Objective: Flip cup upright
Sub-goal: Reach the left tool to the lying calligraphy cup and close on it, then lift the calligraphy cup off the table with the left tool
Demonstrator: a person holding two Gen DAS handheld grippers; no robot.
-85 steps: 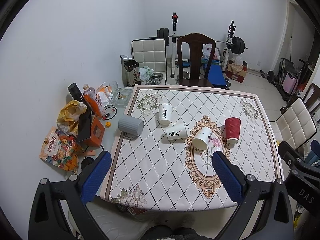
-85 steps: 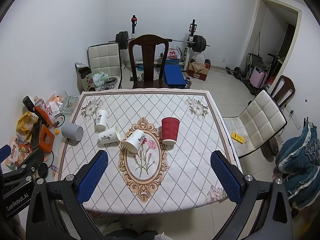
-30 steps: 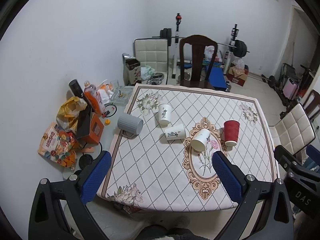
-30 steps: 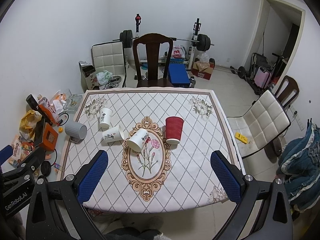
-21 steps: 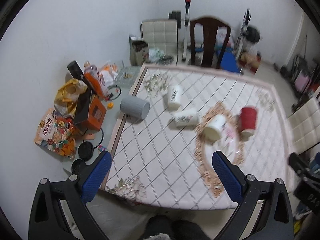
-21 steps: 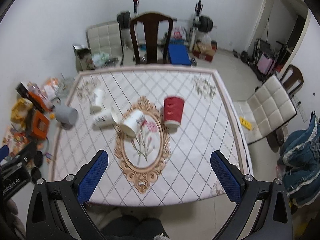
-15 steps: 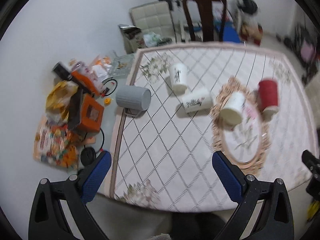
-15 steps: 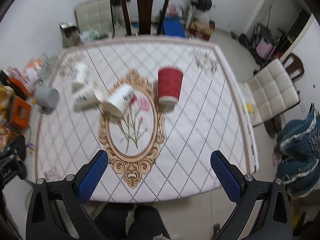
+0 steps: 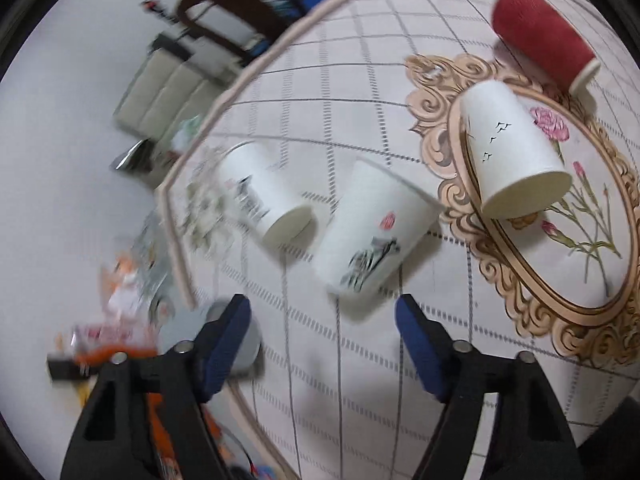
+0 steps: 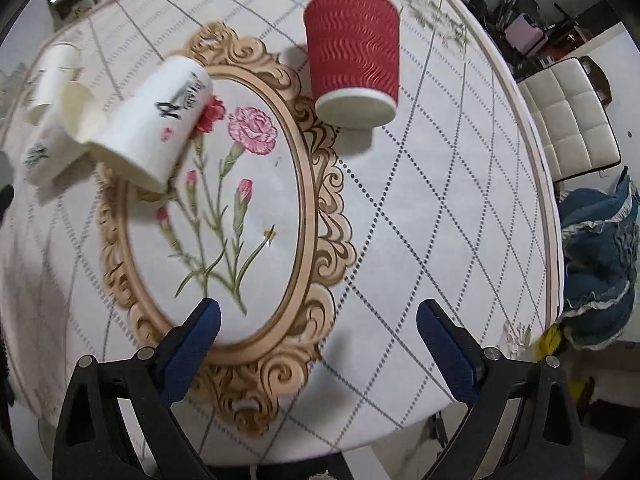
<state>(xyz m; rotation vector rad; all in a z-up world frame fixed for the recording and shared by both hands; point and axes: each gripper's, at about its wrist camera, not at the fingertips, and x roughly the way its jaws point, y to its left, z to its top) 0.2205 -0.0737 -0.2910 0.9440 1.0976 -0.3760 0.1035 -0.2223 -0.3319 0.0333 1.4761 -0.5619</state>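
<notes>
My left tongs (image 9: 323,322) hang wide open and empty, lined up just short of a white cup (image 9: 372,236) lying on its side on the surface (image 9: 400,392). Two more white cups lie tipped nearby. My right tongs (image 10: 318,330) are spread wide too, holding nothing, over the flower oval, the red cup (image 10: 354,54) standing rim-down ahead.
</notes>
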